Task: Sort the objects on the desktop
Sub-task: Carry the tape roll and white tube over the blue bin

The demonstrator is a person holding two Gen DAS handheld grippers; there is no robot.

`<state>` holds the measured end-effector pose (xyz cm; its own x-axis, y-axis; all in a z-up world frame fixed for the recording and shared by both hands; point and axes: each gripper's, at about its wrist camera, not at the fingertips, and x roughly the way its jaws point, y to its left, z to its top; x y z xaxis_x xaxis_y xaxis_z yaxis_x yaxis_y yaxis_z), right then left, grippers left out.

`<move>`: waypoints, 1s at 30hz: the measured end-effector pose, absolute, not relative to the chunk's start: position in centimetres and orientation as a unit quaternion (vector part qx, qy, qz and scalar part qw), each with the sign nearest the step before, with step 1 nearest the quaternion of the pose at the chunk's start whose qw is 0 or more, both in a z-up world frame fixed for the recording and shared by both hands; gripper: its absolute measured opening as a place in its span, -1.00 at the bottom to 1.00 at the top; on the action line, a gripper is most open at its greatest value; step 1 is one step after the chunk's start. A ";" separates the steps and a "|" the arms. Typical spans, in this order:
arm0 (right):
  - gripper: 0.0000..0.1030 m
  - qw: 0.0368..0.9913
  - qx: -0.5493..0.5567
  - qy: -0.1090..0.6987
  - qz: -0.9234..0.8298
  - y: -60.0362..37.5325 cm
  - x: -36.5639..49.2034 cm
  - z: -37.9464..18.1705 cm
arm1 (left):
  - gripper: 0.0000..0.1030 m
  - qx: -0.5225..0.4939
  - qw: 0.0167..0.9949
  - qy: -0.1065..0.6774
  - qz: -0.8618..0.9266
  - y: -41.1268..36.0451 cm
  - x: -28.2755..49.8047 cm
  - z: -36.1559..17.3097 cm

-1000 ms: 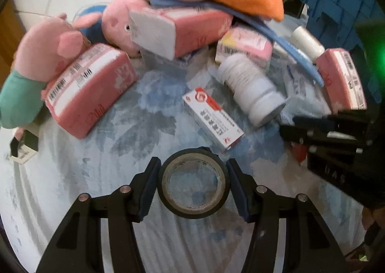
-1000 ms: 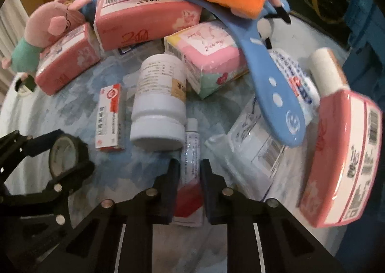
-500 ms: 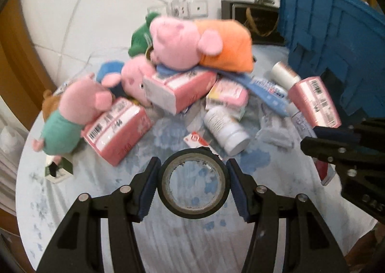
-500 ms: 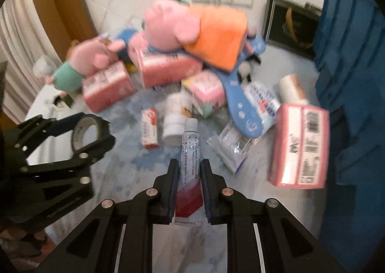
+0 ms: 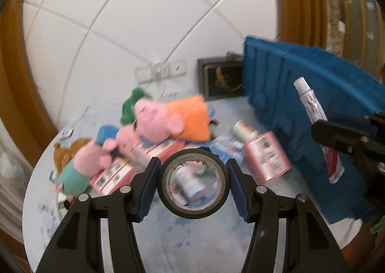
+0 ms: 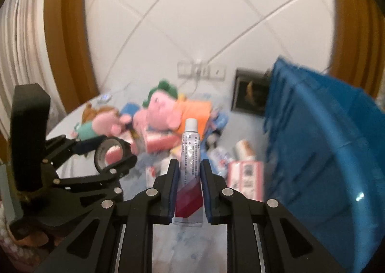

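Now, starting at your left, the round table [image 5: 216,244] shows its curved near-left rim, and the pale cloth just inside it lies bare, giving you open surface under both grippers. Your left gripper [image 5: 193,183] is clamped on a black tape roll [image 5: 194,210], a pad pressing on each side of the ring, held clear above the cloth. Behind it sits the clutter: a brown plush [image 5: 63,152] and a pig plush in green [image 5: 79,172] nearest the left edge, pink tissue packs [image 5: 113,176] under them, and a bigger pig plush in orange [image 5: 173,121] stacked on top in the middle. A white pill bottle [image 5: 190,183] shows through the hole of the roll, lying on the cloth. Further right another pink tissue pack [image 5: 267,160] lies just beside the blue crate [image 5: 312,85], whose tall ribbed wall closes off the right side of the table. Your right gripper [image 6: 190,172] is pinched on an ointment tube [image 6: 190,152], white cap pointing away from you, lifted off the table, with the crate's wall near on its right.
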<state>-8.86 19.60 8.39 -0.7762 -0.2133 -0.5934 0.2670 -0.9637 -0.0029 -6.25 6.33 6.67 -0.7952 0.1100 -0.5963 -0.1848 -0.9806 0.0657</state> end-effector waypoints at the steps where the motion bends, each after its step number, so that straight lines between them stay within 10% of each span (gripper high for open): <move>1: -0.64 0.121 0.297 0.043 -0.946 20.0 -8.2 9.3 | 0.07 -0.299 0.087 0.060 0.948 7.1 -5.9 7.6; 30: -0.65 -0.151 0.204 -0.002 -0.967 44.5 2.0 17.4 | 0.07 -0.218 0.311 0.126 0.916 35.1 -1.3 18.4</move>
